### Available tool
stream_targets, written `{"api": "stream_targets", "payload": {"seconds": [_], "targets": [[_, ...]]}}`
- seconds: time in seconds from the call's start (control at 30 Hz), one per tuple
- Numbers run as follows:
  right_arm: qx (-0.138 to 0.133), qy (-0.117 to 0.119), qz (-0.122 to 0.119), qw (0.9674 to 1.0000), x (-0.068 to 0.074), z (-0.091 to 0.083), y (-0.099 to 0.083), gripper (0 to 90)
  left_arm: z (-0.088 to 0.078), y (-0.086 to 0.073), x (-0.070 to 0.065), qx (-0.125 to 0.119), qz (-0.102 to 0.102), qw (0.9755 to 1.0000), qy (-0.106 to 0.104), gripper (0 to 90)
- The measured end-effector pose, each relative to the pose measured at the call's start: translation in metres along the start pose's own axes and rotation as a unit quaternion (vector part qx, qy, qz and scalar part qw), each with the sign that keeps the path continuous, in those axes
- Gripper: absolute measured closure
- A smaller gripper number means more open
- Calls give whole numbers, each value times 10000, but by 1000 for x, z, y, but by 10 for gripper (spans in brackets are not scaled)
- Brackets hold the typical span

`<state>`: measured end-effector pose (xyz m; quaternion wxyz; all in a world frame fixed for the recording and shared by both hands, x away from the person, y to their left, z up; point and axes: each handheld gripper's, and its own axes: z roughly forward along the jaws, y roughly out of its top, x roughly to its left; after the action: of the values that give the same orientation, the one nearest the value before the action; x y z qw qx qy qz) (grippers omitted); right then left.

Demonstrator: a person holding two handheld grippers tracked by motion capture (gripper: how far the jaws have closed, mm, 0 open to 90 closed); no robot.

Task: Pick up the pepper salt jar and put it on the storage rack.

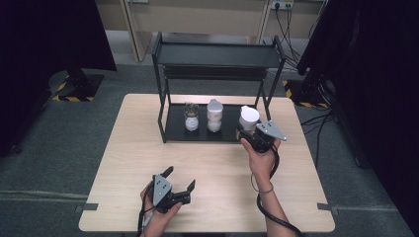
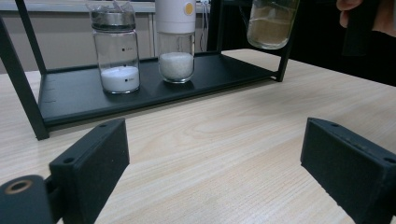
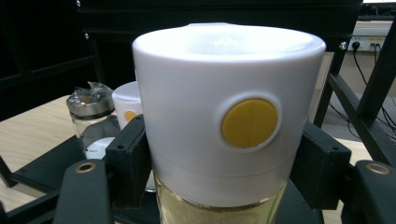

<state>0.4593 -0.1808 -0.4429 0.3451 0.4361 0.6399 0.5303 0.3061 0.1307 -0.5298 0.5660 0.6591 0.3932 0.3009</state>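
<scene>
right gripper [image 3: 219, 182] clamps the white-capped jar [image 3: 229, 116], lifted at the rack [image 1: 197, 129]; placing remains, left gripper [image 1: 179, 180] wide open, empty.

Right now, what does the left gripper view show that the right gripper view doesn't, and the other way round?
Left gripper view: the open left gripper above bare table, and the held jar's brownish contents seen from afar, lifted above the shelf.

Right gripper view: the right gripper shut on that jar, with its white cap and yellow button up close, plus wall sockets behind.

Both: the black rack, the steel-lidded jar and the second white-capped jar standing on its lower shelf.
</scene>
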Motion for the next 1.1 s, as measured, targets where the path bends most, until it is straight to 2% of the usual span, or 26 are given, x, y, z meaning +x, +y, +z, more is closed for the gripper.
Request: {"api": "stream_targets", "payload": {"seconds": [0.4, 1.1], "targets": [[120, -81, 31, 9999, -2, 19, 0, 309, 0, 0, 0, -2, -15, 10000, -7, 74], [187, -152, -30, 9997, 0, 47, 14, 309, 0, 0, 1, 6, -17, 10000, -11, 73]]}}
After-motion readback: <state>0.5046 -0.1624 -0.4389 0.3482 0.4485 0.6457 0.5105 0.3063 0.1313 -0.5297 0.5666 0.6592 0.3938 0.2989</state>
